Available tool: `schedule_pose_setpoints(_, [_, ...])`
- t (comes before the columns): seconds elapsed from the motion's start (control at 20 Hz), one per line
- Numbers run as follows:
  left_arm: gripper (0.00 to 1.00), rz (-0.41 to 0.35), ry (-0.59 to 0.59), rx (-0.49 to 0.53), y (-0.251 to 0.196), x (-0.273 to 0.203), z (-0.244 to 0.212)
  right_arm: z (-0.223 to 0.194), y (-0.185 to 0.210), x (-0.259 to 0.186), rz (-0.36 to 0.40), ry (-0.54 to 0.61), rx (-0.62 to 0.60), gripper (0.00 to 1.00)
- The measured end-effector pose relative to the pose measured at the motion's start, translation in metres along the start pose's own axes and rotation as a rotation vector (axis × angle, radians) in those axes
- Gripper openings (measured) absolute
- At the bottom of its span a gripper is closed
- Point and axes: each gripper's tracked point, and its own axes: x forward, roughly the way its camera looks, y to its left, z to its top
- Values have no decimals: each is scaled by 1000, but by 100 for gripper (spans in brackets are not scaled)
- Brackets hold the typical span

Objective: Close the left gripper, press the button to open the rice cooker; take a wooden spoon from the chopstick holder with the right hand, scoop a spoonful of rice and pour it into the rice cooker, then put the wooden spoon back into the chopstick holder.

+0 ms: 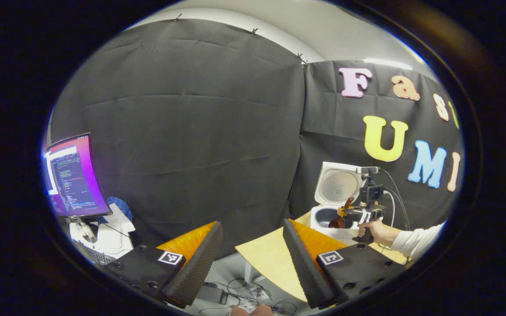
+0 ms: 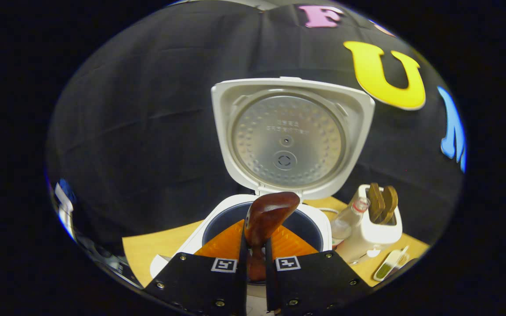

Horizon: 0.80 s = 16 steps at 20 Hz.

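Note:
In the right gripper view, my right gripper point(image 2: 255, 248) is shut on the handle of a dark wooden spoon point(image 2: 268, 215). The spoon's bowl stands just above the inner pot point(image 2: 312, 230) of the white rice cooker point(image 2: 218, 228). Its lid point(image 2: 288, 136) is swung up and open. A white chopstick holder point(image 2: 374, 232) with wooden utensils point(image 2: 382, 202) stands to the cooker's right. In the left gripper view, my left gripper point(image 1: 251, 256) is open, well away from the rice cooker point(image 1: 334, 193). The right gripper point(image 1: 365, 210) and its hand point(image 1: 380, 231) show beside the cooker.
A small glass bottle point(image 2: 345, 224) stands between the cooker and the holder, and a small green-and-white item point(image 2: 389, 265) lies near the table's front. The wooden table point(image 1: 268, 259) ends left of the cooker. A monitor point(image 1: 75, 175) stands far left, with cables point(image 1: 235, 289) on the floor.

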Motion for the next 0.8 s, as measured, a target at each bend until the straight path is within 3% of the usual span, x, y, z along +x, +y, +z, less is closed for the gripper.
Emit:
schedule_pose_setpoints(0.15, [92, 6, -3, -7, 2, -2, -2, -2, 12, 0, -12, -32, -185, 18])
schedule_pose_setpoints(0.3, [92, 9, -9, 2, 2, -5, 0, 3, 13, -9, -44, -52, -207, 18])
schedule_pose_setpoints(0.6, [92, -9, -34, -9, 1, -6, 3, 45, -5, -50, -34, -96, -11, 18])
schedule_pose_setpoints(0.8, [95, -66, -59, -26, -6, -8, 5, 69, -29, -104, -39, -125, 142, 18])
